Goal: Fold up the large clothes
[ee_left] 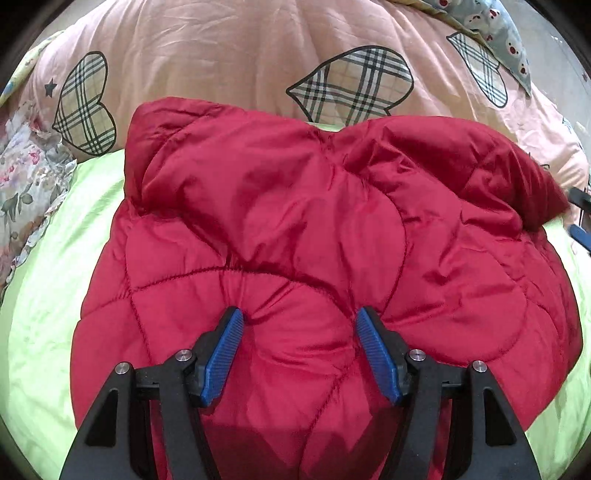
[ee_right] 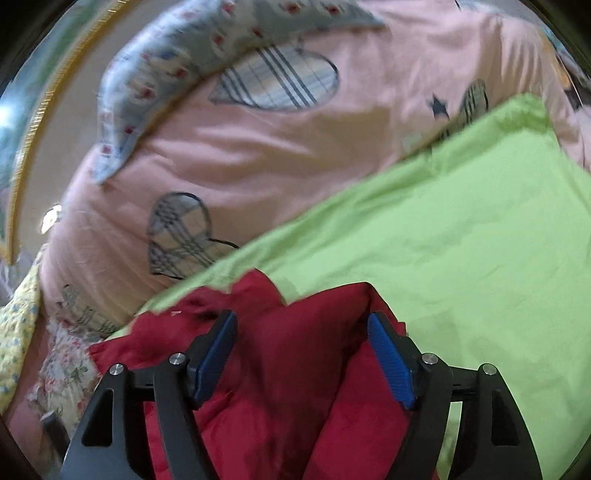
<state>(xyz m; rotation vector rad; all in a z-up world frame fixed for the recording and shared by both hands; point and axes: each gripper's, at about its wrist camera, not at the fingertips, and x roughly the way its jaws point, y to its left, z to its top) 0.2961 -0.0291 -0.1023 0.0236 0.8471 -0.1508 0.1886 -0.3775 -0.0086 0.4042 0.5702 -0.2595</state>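
Note:
A red quilted puffer jacket [ee_left: 314, 236] lies bunched on a lime green sheet [ee_left: 48, 295]. My left gripper [ee_left: 300, 317] is open, its blue pads pressed down on the jacket's near part with a puff of fabric between them. My right gripper [ee_right: 301, 321] is open over an edge of the same jacket [ee_right: 280, 369], with red fabric between its blue pads. The right gripper's tips also show at the right edge of the left wrist view [ee_left: 580, 218], beside the jacket's far right corner. The right wrist view is motion-blurred.
A pink duvet with plaid hearts [ee_left: 258, 48] is heaped behind the jacket. A grey-blue patterned pillow [ee_left: 506, 33] lies at the back right, floral fabric [ee_left: 26, 173] at the left. The green sheet [ee_right: 461, 240] spreads to the right of the jacket.

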